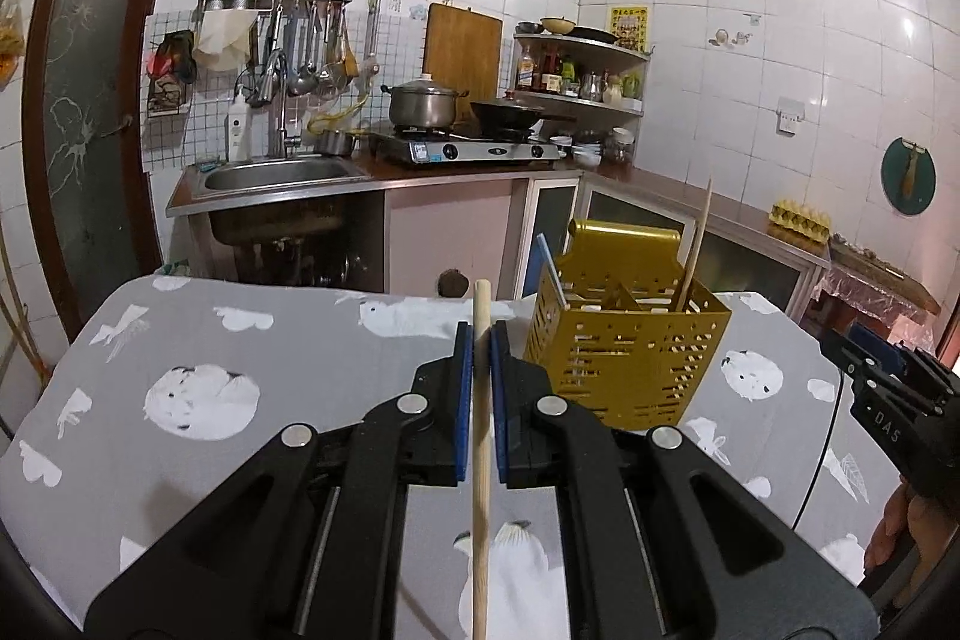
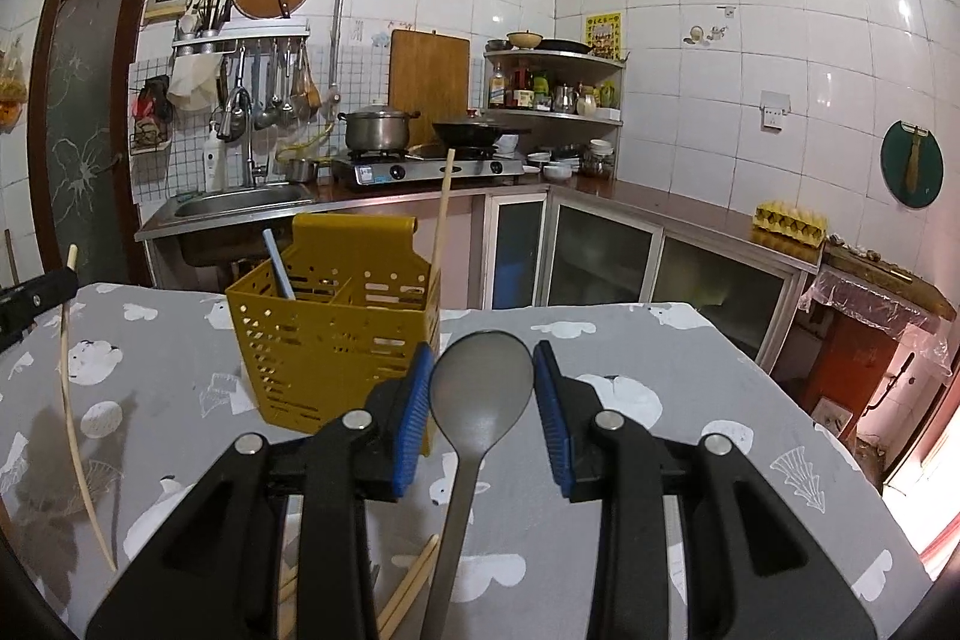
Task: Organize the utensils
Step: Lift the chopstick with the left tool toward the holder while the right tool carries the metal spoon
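My left gripper (image 1: 481, 334) is shut on a long wooden chopstick (image 1: 480, 460), which runs up between the blue pads and pokes out past the tips. My right gripper (image 2: 483, 352) is shut on a grey metal spoon (image 2: 480, 388), pads against the sides of its bowl, handle trailing back toward the camera. A yellow perforated utensil holder (image 1: 630, 364) (image 2: 336, 340) stands on the table just ahead of both grippers. It holds an upright chopstick (image 2: 443, 220) and a pale blue handle (image 2: 278, 268). In the right wrist view the left gripper (image 2: 36, 298) shows at the left edge with its chopstick (image 2: 67, 340).
The table wears a grey cloth with white patterns (image 1: 240, 358). Loose chopsticks (image 2: 414, 580) lie on it under my right gripper. Beyond the far table edge runs a kitchen counter with a sink (image 1: 276, 172), a stove with a pot (image 1: 423, 103) and a wok, and an egg carton (image 2: 789, 220).
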The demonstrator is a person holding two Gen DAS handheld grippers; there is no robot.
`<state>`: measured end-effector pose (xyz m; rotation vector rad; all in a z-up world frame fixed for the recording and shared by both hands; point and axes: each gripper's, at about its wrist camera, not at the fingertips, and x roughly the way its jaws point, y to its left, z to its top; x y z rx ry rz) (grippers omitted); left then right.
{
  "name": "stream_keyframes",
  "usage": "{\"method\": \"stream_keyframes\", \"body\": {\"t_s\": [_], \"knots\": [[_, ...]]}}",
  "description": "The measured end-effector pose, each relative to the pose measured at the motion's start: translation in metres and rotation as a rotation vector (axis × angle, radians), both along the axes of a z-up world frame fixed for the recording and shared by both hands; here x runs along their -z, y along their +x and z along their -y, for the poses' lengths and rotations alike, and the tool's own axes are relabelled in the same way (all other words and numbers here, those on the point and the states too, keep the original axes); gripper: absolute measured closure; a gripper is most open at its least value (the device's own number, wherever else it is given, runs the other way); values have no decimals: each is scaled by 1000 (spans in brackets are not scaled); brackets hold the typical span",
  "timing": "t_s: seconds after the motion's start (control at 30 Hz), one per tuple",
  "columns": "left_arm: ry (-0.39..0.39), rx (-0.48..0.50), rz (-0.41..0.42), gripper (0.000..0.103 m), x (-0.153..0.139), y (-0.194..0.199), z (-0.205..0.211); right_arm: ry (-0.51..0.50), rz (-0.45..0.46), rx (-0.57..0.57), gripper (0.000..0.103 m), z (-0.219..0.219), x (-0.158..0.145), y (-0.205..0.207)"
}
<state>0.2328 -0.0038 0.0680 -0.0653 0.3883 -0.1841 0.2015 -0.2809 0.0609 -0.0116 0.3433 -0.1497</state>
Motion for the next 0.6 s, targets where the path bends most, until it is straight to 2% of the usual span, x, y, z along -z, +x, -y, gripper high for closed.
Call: {"method": "stream_keyframes", "body": {"t_s": [0.17,0.3,0.6], "knots": [[-19,10,3,98,-5,11,5,-2,23,-2,69,3,-7,4],[-42,27,38,98,-24,17,12,0,58,-12,69,4,-28,16],[-97,72,199,98,-111,54,44,18,176,-33,69,5,-96,63]]}}
